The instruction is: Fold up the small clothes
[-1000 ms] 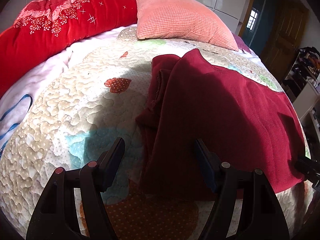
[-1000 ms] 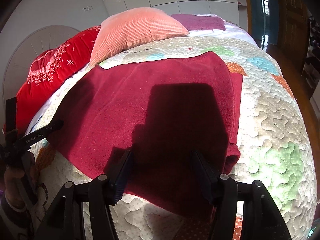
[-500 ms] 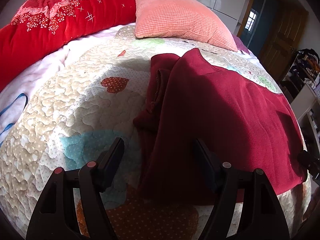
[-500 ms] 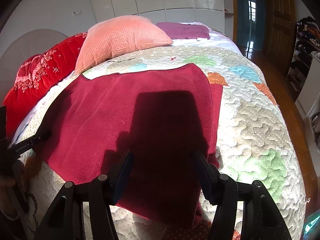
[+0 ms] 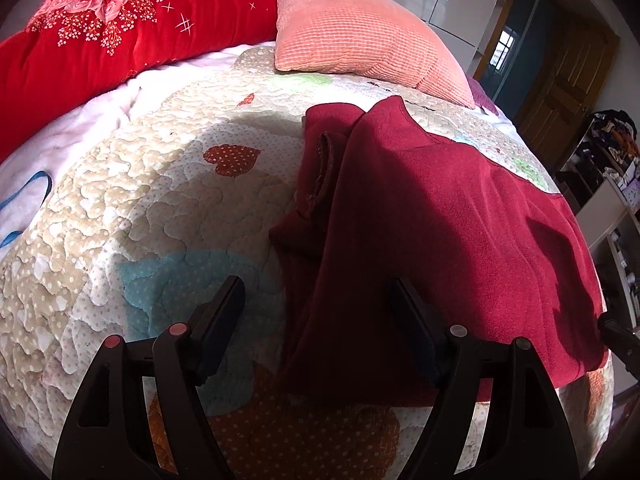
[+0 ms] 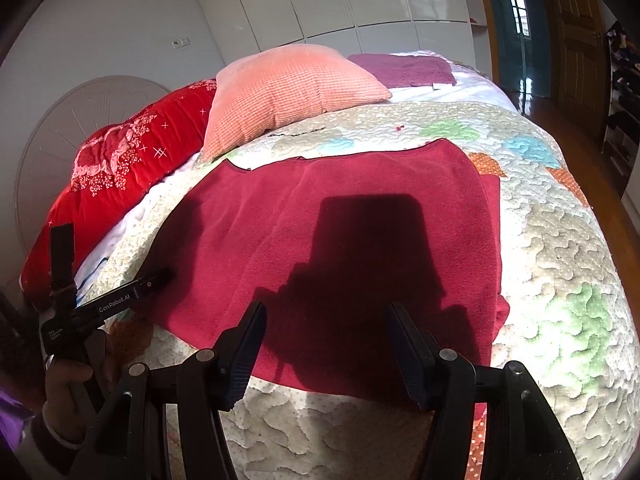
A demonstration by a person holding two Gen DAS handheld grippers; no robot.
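- The dark red garment (image 6: 360, 216) lies spread on the quilt of the bed, near the edge closest to both cameras, its neckline toward the pillows.
- By my reading the fold is partly made: both side parts look turned in, a sleeve bunched under the left edge (image 5: 320, 176) and a strip showing past the right edge, so the body is a long rectangle. What seems left is the crosswise fold, hem toward neckline, and perhaps a tidy of that bunched sleeve.
- The cloth looks like a soft, fuzzy knit or fleece, matte and fairly thick; it drapes in shallow ripples and has a rolled, ribbed cuff at the left.
- The left gripper (image 5: 316, 312) hovers over the garment's left edge, its fingers widening, with cloth beneath the gap but nothing pinched.
- The right gripper (image 6: 326, 344) hangs over the near hem, fingers apart and clear of the fabric; its shadow falls square on the cloth.
- The quilt (image 6: 560, 264) is puffy, stitched in wavy lines, cream with dotted hearts in pastel colours.
- Beyond lie a ribbed salmon pillow (image 6: 292, 88), a plush red floral blanket (image 5: 120, 32) and a folded plum cloth (image 6: 404, 70).
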